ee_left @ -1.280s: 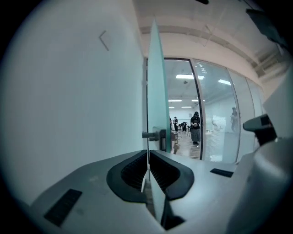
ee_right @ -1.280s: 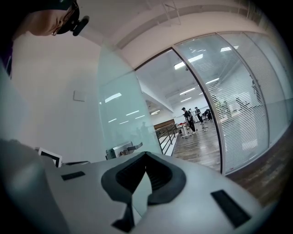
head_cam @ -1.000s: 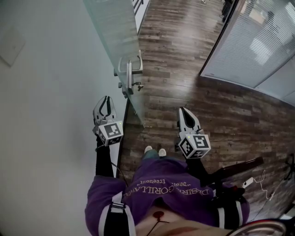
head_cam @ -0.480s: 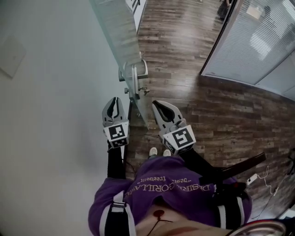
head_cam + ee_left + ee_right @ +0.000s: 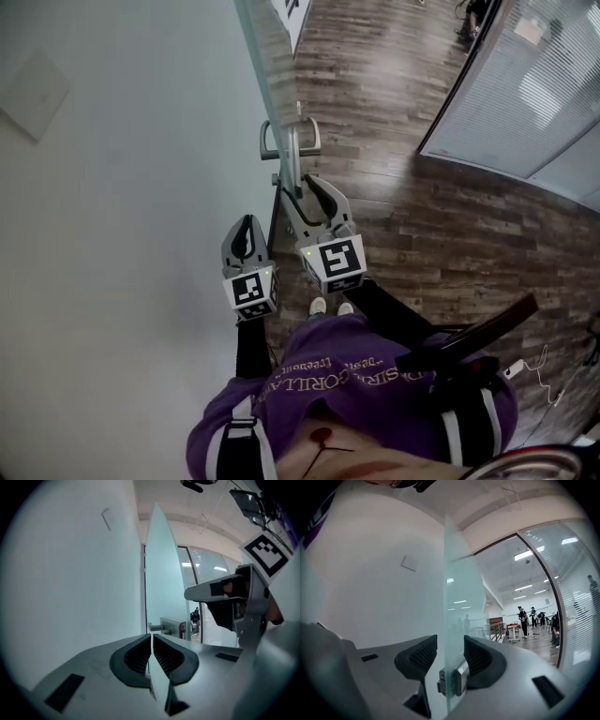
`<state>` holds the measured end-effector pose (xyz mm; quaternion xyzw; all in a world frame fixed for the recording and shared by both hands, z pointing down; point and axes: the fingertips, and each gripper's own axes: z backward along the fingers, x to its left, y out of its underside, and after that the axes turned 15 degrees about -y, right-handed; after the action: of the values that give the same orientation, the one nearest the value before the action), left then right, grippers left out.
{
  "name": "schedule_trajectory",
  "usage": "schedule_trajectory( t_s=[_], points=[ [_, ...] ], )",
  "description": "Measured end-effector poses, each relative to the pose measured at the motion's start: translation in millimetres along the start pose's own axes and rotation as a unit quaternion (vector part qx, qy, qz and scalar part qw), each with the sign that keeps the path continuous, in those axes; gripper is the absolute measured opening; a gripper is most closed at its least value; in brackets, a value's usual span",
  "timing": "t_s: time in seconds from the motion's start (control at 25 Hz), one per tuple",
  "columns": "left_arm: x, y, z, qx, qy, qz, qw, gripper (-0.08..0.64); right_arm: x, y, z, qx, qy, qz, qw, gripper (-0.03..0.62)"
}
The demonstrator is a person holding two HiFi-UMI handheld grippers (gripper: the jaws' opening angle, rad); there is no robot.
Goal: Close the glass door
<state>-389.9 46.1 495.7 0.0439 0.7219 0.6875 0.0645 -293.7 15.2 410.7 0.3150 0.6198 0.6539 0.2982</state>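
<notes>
Just spread right gripper (image 5: 450, 652) fingers astride glass door (image 5: 459, 588) edge; held left gripper (image 5: 152, 644) fingers clenched, empty; closing not yet done

The glass door (image 5: 267, 84) runs off the head view's top edge, taking most of a white sign (image 5: 292, 11) with it; its dark marks are perhaps lettering. Far down the hall, people (image 5: 525, 618) are too small to make out. The purple shirt (image 5: 328, 375) half hides the shoes (image 5: 330, 307).

Purple printed shirt (image 5: 375, 386), 2 black sleeves (image 5: 248, 350)
</notes>
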Motion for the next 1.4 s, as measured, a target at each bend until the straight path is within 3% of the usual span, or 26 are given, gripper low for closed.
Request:
schedule_trajectory(
  t_s=[0.24, 0.48, 0.56, 1.0, 1.4],
  points=[
    [-11.8, -2.8, 0.9, 0.010, 0.024, 0.024, 0.9994, 0.003, -4.2, 6.3, -22.6, 0.011, 0.012, 0.000, 1.000, 0.153],
    [-16.1, -19.6, -0.9, 0.001, 0.024, 0.047, 0.9986, 0.003, -9.2, 4.6, -28.4, 0.023, 0.032, -0.007, 0.999, 0.142],
    [-17.0, -17.0, -2.6, 0.001, 0.026, 0.045, 0.9987, 0.003, -9.1, 7.7, -29.4, 0.021, 0.032, -0.013, 0.999, 0.107],
    [-15.2, -22.4, -13.7, 0.002, 0.025, 0.039, 0.9989, 0.003, -14.7, 6.7, -25.9, 0.022, 0.046, -0.006, 0.999, 0.098],
    [-39.2, -14.8, -23.0, -0.005, 0.057, 0.024, 0.9981, 0.003, -32.9, 3.6, -3.0, 0.011, 0.060, -0.004, 0.998, 0.087]
  ],
)
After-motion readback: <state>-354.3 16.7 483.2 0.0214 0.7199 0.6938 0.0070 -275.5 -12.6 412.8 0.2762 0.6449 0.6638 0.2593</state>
